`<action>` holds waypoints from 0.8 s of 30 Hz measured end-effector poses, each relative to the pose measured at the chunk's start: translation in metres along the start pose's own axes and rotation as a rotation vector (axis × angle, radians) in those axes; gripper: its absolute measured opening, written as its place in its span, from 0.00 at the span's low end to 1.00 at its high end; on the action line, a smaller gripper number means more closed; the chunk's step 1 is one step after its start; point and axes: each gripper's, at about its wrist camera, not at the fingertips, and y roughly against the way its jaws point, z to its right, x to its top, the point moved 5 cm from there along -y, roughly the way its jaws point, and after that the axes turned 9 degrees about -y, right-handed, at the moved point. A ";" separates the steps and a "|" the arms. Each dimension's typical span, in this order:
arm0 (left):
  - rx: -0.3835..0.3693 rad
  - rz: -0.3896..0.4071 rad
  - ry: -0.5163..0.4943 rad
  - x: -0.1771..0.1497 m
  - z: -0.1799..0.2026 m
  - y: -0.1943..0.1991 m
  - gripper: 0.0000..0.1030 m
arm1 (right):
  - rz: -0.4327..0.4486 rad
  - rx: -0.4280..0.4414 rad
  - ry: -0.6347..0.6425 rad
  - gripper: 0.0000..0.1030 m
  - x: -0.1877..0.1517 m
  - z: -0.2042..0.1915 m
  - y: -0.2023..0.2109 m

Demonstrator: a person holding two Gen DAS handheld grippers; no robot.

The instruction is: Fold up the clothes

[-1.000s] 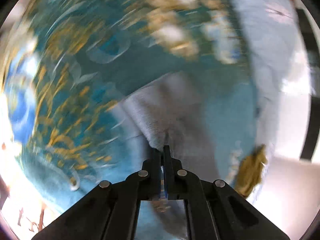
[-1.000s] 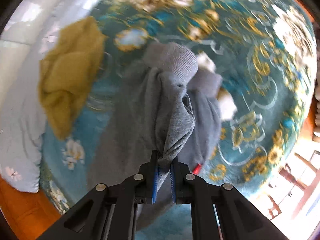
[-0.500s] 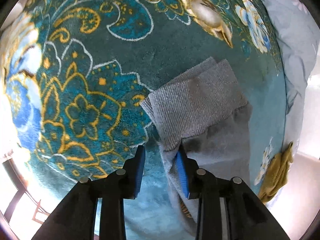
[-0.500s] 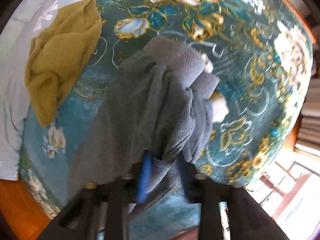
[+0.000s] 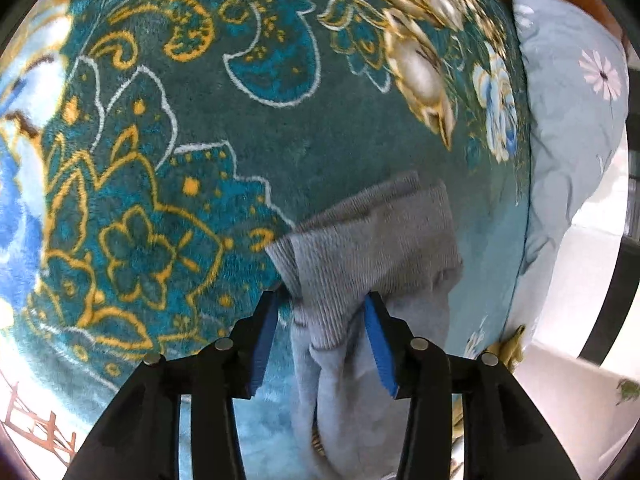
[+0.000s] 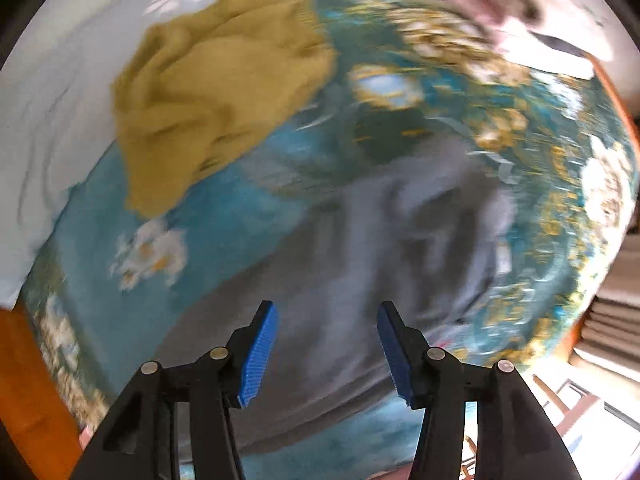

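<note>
on the teal patterned blanket [image 5: 248, 152], over a bed by the look of it, lies the grey garment [image 5: 372, 256], ribbed cuff or hem doubled over itself and spread flat near the far side; between the pads of the left tongs [image 5: 320, 332] sits a fold of that grey cloth, yet the jaws stand apart, having just been opening, and press on nothing; released, by the look of it, not gripped; seen from the right side, blurred, the same grey garment [image 6: 360, 288] bunched and wrinkled across the middle of the blanket [image 6: 224, 216], not squared up; right tongs [image 6: 326, 340] parted wide above it, likewise just opened, nothing between the pads; judged from that: one fold of the grey piece probably laid down, further folds and smoothing left; well apart, toward the edge, an ochre-yellow garment [image 6: 208, 92] crumpled in a heap, untouched and wholly unfolded; so likely early to midway, at least one item waiting; surface soft, plush, with gold and white floral scrolls; beside it a pale blue floral pillow or quilt [image 5: 568, 128], orange-brown wood [image 6: 24, 380] at the bed's edge; bright daylight at the margins, wooden furniture faintly visible, too blurred to name.
</note>
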 end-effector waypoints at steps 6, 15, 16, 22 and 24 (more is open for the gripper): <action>-0.051 0.015 0.019 0.001 -0.002 -0.002 0.38 | -0.028 0.037 0.121 0.54 -0.020 -0.055 -0.001; -0.039 0.028 -0.102 0.006 0.023 0.011 0.17 | -0.052 0.041 0.194 0.54 -0.046 -0.097 -0.003; -0.031 0.035 -0.115 0.006 0.023 0.014 0.16 | -0.053 0.044 0.208 0.54 -0.049 -0.102 -0.003; 0.008 0.012 -0.041 0.010 0.005 0.005 0.14 | -0.053 0.080 0.278 0.54 -0.071 -0.131 0.007; -0.005 0.015 -0.044 0.012 0.011 0.008 0.14 | -0.041 0.086 0.308 0.54 -0.076 -0.135 0.014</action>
